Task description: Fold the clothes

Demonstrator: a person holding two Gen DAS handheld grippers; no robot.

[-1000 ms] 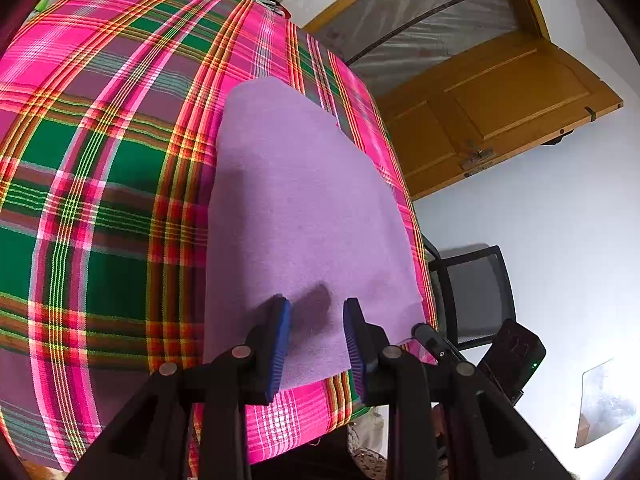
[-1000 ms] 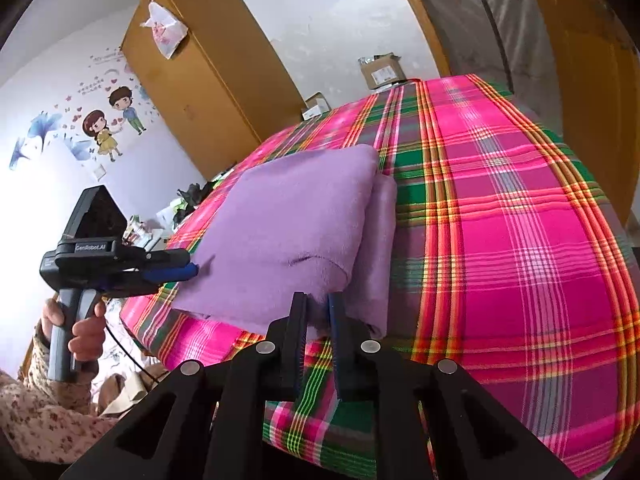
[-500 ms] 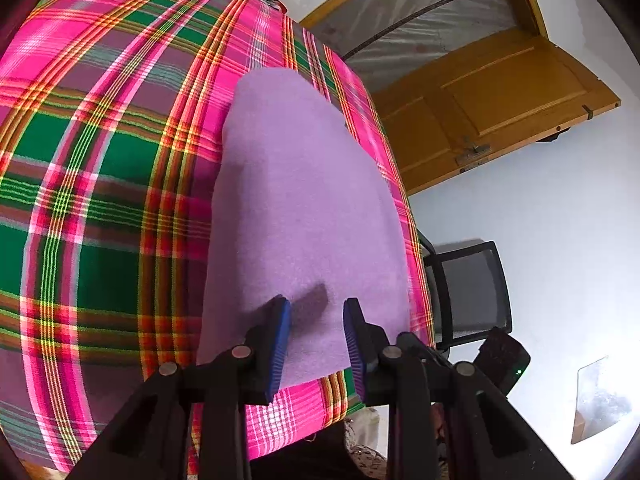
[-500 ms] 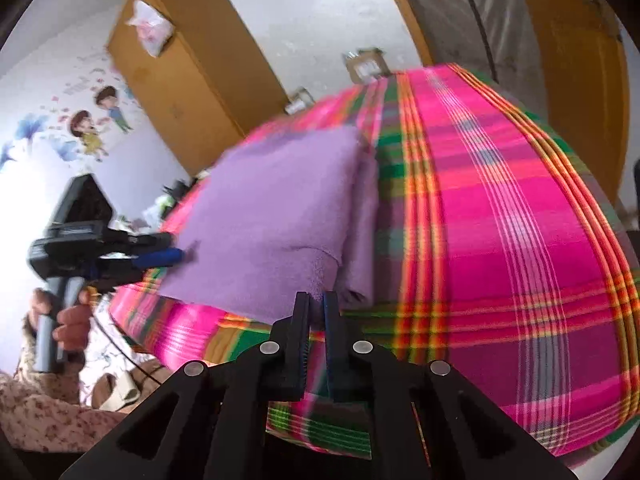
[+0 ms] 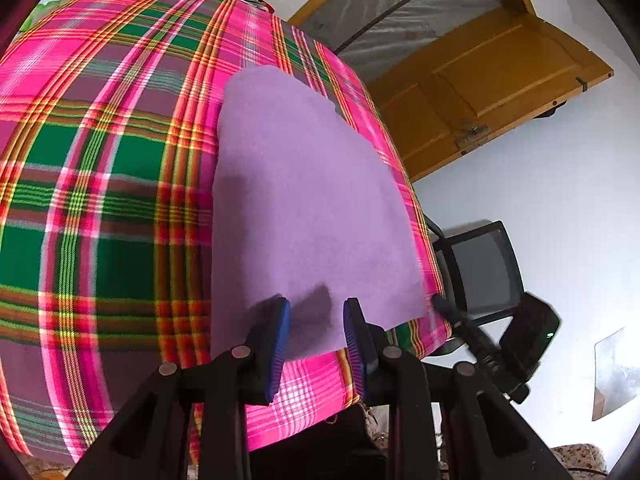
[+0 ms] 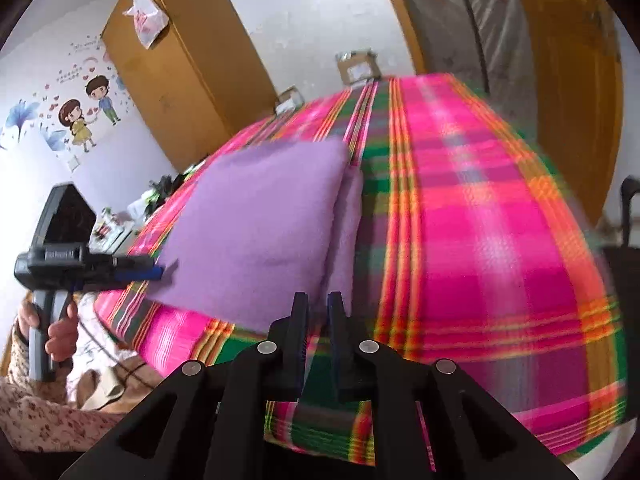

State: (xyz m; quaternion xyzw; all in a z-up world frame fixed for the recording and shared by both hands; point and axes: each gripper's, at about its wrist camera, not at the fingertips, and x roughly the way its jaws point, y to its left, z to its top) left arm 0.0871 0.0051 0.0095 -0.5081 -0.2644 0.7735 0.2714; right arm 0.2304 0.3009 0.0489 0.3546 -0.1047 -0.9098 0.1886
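Black left claw [image 5: 316, 322] with blue pads [image 5: 280, 332]; floral sleeve [image 6: 36, 420].

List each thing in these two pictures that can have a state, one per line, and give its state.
Purple garment: folded into a flat rectangle, lying on the plaid cloth.
Plaid cloth: spread flat under the garment.
Left gripper: jaws open over the garment's near edge, nothing between them.
Right gripper: jaws nearly closed at the garment's near edge; grip not clear.
Wooden door: standing open.
Wardrobe: doors closed.
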